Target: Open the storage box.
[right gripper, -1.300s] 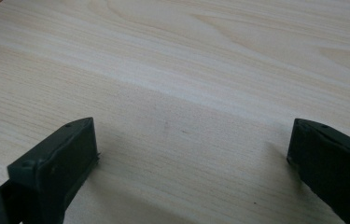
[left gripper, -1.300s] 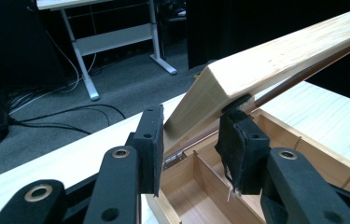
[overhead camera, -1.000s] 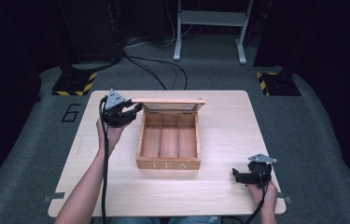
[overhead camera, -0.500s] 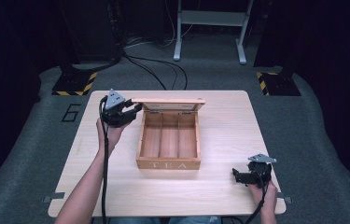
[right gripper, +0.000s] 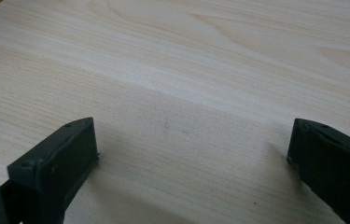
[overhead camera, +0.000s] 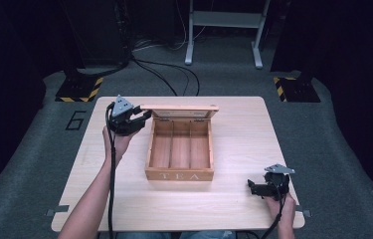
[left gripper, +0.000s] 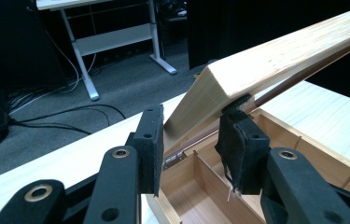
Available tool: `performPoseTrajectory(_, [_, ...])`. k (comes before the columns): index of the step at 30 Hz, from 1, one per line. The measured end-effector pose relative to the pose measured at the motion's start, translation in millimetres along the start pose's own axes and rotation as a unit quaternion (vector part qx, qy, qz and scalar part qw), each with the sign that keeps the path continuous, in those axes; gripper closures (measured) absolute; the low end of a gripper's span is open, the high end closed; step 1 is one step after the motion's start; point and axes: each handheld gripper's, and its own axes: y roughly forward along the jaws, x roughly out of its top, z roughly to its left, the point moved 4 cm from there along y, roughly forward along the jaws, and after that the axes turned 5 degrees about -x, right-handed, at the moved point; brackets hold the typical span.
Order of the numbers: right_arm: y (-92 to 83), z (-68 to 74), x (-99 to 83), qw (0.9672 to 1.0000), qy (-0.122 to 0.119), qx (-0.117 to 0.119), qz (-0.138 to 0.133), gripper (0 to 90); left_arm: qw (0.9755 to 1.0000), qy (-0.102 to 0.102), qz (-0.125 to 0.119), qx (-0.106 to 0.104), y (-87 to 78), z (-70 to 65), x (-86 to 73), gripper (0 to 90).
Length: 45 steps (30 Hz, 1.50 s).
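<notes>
Tea box at centre of table, lid raised along far edge, three bare compartments exposed. Left gripper at lid's left corner, fingers clenched on that corner, one pad either side. Right gripper low over table near its front right corner, well apart from box, fingers released, spread wide over bare wood.
</notes>
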Motion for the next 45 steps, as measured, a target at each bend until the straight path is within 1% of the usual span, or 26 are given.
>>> performPoseTrajectory(20, [0.0,0.0,0.0,1.0,0.0,0.0,0.0,1.1,1.0,0.0,0.0,0.0,-0.1,-0.1,-0.1,60.8])
performPoseTrajectory(21, [0.5,-1.2,0.4,1.0,-0.008,0.001,-0.003,1.1,1.0,0.0,0.001,0.0,-0.2,-0.2,-0.2,60.8])
performPoseTrajectory(22, [0.0,0.0,0.0,1.0,0.0,0.0,0.0,1.1,1.0,0.001,0.001,0.0,-0.3,-0.2,-0.2,60.8])
performPoseTrajectory(24, [0.2,-0.5,0.1,1.0,-0.003,0.0,-0.002,1.1,1.0,0.001,0.002,-0.001,-0.4,-0.3,-0.3,60.8])
performPoseTrajectory(27, [0.0,0.1,0.0,1.0,0.0,0.0,0.0,1.1,1.0,0.001,0.002,0.0,-0.4,-0.2,-0.3,60.8])
performPoseTrajectory(32, [0.2,-0.5,0.1,1.0,-0.003,0.0,-0.001,1.1,1.0,0.001,0.002,-0.001,-0.5,-0.2,-0.3,60.8])
performPoseTrajectory(33, [0.0,0.1,0.0,1.0,0.0,0.0,0.0,1.1,1.0,0.001,0.002,-0.001,-0.5,-0.3,-0.4,60.8])
performPoseTrajectory(35, [0.2,-0.4,0.1,1.0,-0.003,0.0,-0.001,1.1,1.0,0.002,0.002,-0.001,-0.6,-0.3,-0.4,60.7])
performPoseTrajectory(38, [0.0,0.0,0.0,1.0,0.0,0.0,0.0,1.1,1.0,0.001,0.003,-0.002,-0.7,-0.7,-0.7,60.8])
performPoseTrajectory(41, [0.1,-0.4,0.1,1.0,-0.003,0.0,-0.001,1.1,1.0,0.0,0.004,-0.003,-0.9,-0.8,-0.8,60.8])
performPoseTrajectory(43, [0.5,-1.2,0.4,1.0,-0.009,0.0,-0.004,1.1,1.0,0.002,0.005,-0.002,-0.9,-0.8,-0.5,60.8])
performPoseTrajectory(45, [0.2,-0.6,0.2,1.0,-0.005,0.0,-0.002,1.1,1.0,0.003,0.007,-0.003,-1.1,-1.0,-0.6,60.8])
